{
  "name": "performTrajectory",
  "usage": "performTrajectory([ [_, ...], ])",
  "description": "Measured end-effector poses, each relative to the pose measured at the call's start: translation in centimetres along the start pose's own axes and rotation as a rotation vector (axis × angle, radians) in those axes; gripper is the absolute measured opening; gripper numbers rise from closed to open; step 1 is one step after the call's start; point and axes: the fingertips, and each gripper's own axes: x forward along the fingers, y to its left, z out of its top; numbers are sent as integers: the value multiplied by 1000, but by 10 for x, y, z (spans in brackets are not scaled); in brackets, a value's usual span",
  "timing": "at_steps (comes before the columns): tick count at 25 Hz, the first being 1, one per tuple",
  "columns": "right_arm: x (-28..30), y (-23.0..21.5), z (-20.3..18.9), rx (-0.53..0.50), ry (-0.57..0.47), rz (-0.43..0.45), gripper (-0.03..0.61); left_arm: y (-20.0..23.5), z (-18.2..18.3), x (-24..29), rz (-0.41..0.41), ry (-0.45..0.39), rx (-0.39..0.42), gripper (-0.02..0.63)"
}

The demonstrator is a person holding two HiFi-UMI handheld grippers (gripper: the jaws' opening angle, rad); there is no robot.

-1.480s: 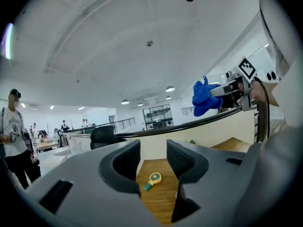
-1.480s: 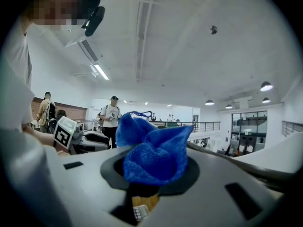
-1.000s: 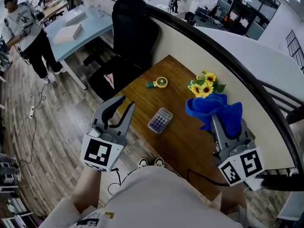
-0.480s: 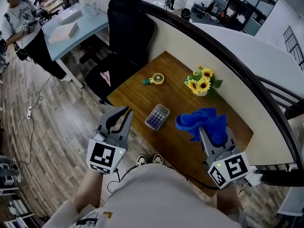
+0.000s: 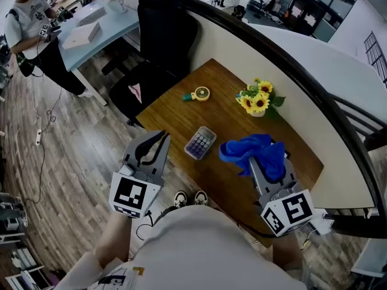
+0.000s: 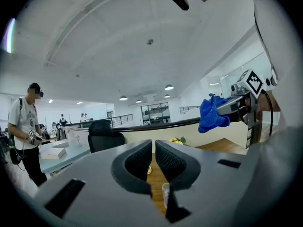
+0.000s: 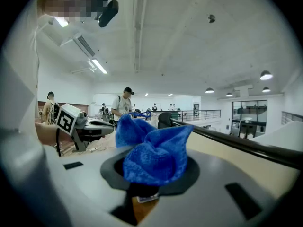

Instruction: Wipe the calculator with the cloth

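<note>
The grey calculator [image 5: 201,142] lies flat on the wooden table [image 5: 230,186], near its front-left edge. My right gripper [image 5: 261,163] is shut on a bunched blue cloth [image 5: 249,150] and hangs over the table just right of the calculator, not touching it. In the right gripper view the cloth [image 7: 152,155] fills the jaws and hides the fingertips. My left gripper [image 5: 161,139] hovers off the table's left edge, beside the calculator. Its jaws have just been closing with nothing between them, and in the left gripper view the left gripper [image 6: 154,149] stands shut.
A pot of sunflowers [image 5: 257,102] and a small yellow round gadget [image 5: 200,93] sit at the table's far side. A black office chair [image 5: 162,38] stands behind the table, against a curved low wall [image 5: 284,71]. A person [image 5: 33,29] stands at far left.
Both grippers have sunk toward the table. The left jaws went from open to shut. The cloth now hangs lower and closer to the calculator.
</note>
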Motion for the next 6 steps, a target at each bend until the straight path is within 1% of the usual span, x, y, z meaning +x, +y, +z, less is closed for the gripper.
performTrajectory([
  [6, -4, -12, -3, 8, -3, 0, 97, -9, 4, 5, 4, 7, 5, 26],
])
